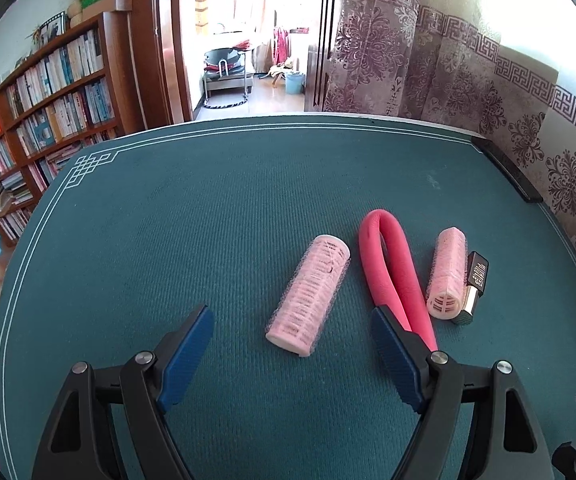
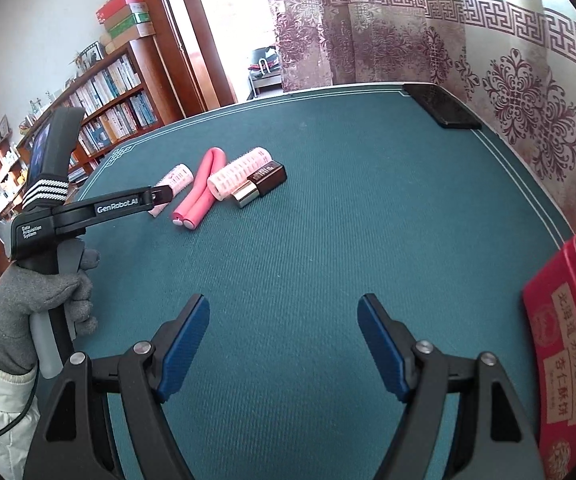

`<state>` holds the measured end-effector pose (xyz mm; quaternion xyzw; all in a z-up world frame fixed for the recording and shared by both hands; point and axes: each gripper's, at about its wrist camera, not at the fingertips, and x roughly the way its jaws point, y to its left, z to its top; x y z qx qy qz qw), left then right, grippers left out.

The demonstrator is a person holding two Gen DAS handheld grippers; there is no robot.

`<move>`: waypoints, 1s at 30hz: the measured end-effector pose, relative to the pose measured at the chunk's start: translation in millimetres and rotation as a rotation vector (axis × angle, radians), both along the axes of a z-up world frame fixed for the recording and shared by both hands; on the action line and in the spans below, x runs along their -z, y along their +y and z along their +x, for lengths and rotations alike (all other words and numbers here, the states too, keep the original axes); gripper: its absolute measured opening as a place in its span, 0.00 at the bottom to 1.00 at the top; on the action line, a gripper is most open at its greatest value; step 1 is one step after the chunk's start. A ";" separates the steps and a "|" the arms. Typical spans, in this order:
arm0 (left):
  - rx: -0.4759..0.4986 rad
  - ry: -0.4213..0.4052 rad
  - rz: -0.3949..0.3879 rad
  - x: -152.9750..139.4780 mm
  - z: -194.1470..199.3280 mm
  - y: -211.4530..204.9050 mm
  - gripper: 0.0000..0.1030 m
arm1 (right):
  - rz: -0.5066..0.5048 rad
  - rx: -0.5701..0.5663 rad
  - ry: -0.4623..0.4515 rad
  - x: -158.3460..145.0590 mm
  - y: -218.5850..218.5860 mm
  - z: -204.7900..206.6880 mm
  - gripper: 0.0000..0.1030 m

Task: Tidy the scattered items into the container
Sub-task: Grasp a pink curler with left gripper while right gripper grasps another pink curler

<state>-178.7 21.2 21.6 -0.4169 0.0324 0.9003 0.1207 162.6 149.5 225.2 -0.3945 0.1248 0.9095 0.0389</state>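
Left gripper (image 1: pixel 292 340) spread wide, empty; pink hair roller (image 1: pixel 308 295) lies on the mat just ahead between its fingers. Right gripper (image 2: pixel 283 332) spread too, red box (image 2: pixel 568 344) at mat's right edge.

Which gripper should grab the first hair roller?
Left. The left gripper is open with the nearer pink hair roller just ahead between its fingers. The right gripper is open over bare mat, farther from the items and nearer the red box.
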 end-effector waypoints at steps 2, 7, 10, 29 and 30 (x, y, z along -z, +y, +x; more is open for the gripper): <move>0.010 0.003 -0.007 0.9 -5.8 3.4 0.73 | 0.003 -0.006 -0.004 2.0 -1.7 -7.0 0.77; 0.033 -0.025 -0.002 11.2 -17.6 7.1 0.33 | 0.004 -0.014 0.007 1.5 -2.6 -28.1 0.77; 0.035 -0.006 -0.005 12.4 -13.6 7.6 0.30 | 0.011 -0.034 0.029 -1.4 -4.0 -42.6 0.77; 0.011 -0.004 0.067 14.7 0.0 -13.0 0.28 | 0.154 -0.259 -0.004 6.8 -6.9 -155.4 0.77; 0.011 -0.003 0.067 14.7 0.3 -13.1 0.28 | 0.147 -0.269 -0.008 8.0 -6.5 -159.0 0.77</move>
